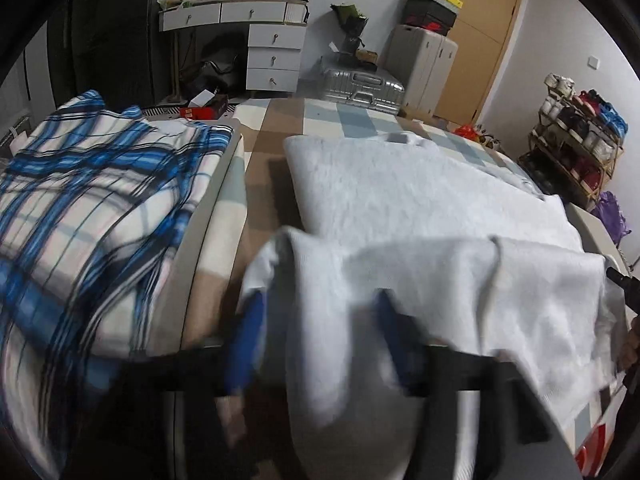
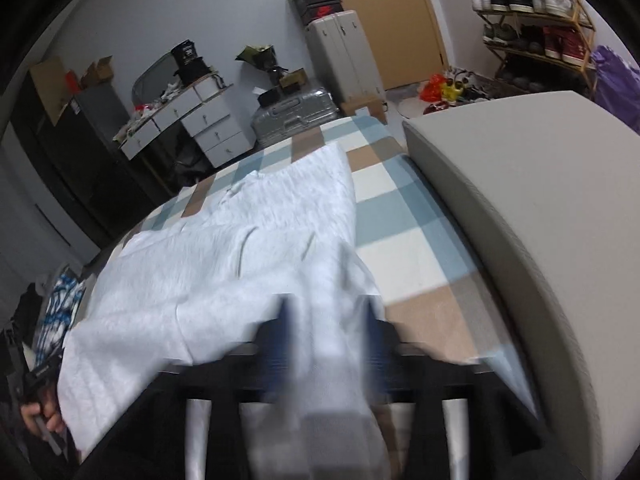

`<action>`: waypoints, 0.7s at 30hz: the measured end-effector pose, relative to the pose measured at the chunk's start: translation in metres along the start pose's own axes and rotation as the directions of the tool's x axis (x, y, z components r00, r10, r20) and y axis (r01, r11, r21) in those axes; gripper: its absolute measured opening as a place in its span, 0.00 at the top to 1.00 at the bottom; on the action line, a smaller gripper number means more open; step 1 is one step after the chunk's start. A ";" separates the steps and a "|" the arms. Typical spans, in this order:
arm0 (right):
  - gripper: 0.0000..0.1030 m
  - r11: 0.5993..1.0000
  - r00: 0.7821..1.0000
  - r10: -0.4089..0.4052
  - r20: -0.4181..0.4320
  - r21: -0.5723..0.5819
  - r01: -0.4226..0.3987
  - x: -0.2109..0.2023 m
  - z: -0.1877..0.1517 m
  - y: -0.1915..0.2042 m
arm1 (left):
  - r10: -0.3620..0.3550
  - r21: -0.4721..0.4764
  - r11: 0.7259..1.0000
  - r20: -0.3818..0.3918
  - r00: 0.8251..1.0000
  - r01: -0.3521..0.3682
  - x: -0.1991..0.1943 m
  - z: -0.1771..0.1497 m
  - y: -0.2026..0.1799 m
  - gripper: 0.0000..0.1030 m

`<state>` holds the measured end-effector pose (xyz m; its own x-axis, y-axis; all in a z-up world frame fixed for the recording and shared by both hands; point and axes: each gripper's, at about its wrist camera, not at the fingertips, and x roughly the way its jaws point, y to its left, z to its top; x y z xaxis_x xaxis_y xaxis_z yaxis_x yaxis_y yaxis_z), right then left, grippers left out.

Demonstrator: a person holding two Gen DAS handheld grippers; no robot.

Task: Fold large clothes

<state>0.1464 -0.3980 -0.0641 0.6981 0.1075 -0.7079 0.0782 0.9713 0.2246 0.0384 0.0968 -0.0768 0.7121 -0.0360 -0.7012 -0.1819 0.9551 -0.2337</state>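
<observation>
White garment flat mid-bed, near hem folded over. Left tool, right tool: both spread, hem loose between, not pinched. Step: fold release. Next: withdraw, smooth crease.

Plaid pile blocks the left, beige headboard the right; checked bedspread between lies open.

A home bedroom: checked bed, drawer desk, suitcases, shoe rack.

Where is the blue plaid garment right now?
In the left wrist view, the blue plaid garment lies on the left, beside the white sweater spread over the checked bedcover.
</observation>
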 end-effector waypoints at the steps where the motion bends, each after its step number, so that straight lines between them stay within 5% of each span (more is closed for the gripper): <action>1: 0.23 1.000 1.000 0.017 0.006 -0.005 -0.017 -0.005 -0.004 -0.002 | -0.012 0.002 1.000 0.004 1.000 0.012 -0.006 -0.003 -0.001 0.41; 10: 0.23 0.991 0.986 0.126 -0.105 0.056 -0.121 0.030 -0.001 -0.004 | -0.024 0.028 0.999 -0.048 0.999 0.025 0.004 0.002 -0.011 0.41; 21: 0.32 0.997 0.987 0.012 -0.159 -0.077 -0.025 0.056 -0.004 0.020 | 0.043 0.055 0.998 -0.084 0.996 -0.038 0.034 0.007 -0.024 0.41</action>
<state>0.1843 -0.3713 -0.1020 0.5772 0.1515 -0.8024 0.0058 0.9818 0.1896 0.0722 0.0746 -0.0903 0.6443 -0.0198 -0.7646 -0.1712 0.9706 -0.1694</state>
